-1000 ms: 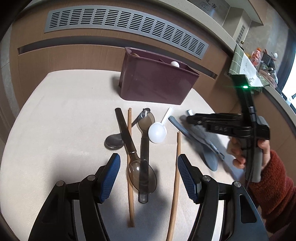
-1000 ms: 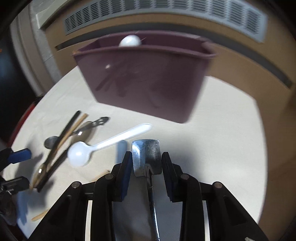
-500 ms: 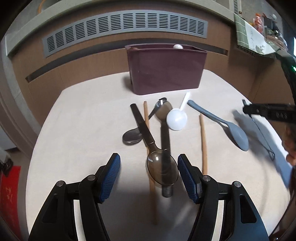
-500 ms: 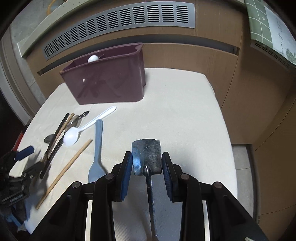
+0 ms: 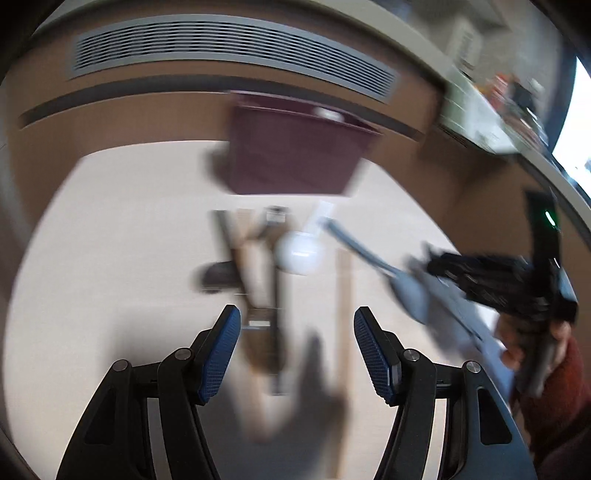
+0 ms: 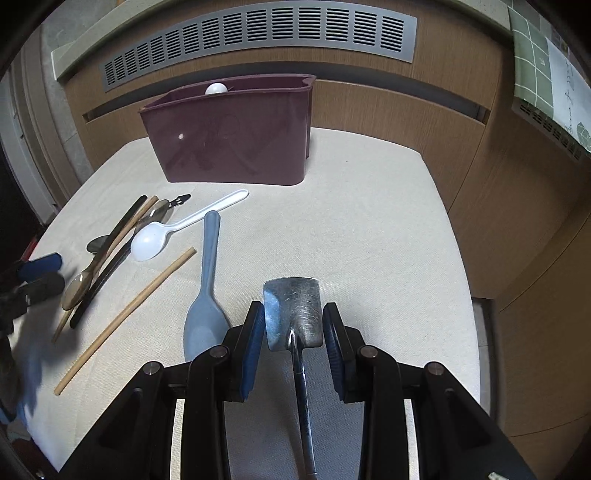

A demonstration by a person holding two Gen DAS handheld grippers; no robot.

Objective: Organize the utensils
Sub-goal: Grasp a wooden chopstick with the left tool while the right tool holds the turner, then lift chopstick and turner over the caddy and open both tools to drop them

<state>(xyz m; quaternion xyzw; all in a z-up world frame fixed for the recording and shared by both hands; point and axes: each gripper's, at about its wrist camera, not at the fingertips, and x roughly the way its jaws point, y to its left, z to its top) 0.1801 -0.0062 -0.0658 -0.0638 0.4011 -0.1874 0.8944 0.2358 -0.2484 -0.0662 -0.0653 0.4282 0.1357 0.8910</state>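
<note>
Between our right fingers (image 6: 293,334) sits the flat metal blade of a small shovel-shaped spoon (image 6: 293,314), the blue pads clamped against its two edges, its thin handle running back under the gripper. Our left fingers (image 5: 297,350) stand apart with nothing pressed between the pads; they have just been closing a little, and below the gap lie a translucent brown spoon (image 6: 75,286) and a dark flat utensil (image 6: 105,275), both blurred in the left wrist view.

Just left of the held blade a grey-blue spoon (image 6: 207,295) lies on the cream desk (image 6: 369,229), bowl toward us. Further left rests a loose wooden chopstick (image 6: 125,319), and beyond it a white plastic spoon (image 6: 155,240) whose handle points toward the bin. A second chopstick (image 6: 127,227), a dark metal spoon (image 6: 96,243) and a small black clip (image 6: 179,199) crowd together with the brown spoon at the desk's left side.

At the back of the desk stands the maroon organizer bin (image 6: 236,136), upright, with a white rounded utensil end (image 6: 216,88) showing above its rim. Behind it runs a wooden wall with a grey vent grille (image 6: 258,33).
</note>
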